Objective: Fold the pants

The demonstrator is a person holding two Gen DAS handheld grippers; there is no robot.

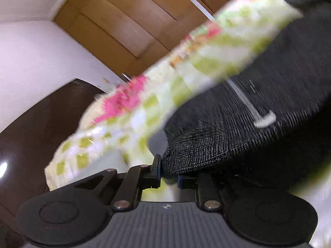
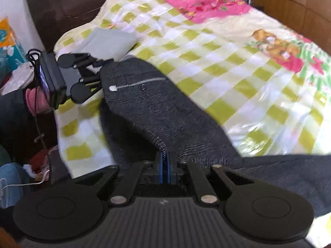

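Checkered bed (image 2: 238,66) with dark pants (image 2: 157,107) and, seemingly, a grey folded cloth (image 2: 107,41).

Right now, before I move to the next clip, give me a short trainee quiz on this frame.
1. True or false: the right gripper is shut on the pants.
2. What lies under the pants? A) checked bedspread B) bare wood C) carpet
3. Fill in: beyond the left gripper, a folded ____ item lies on the bedspread.

Key: 1 true; 2 A; 3 grey
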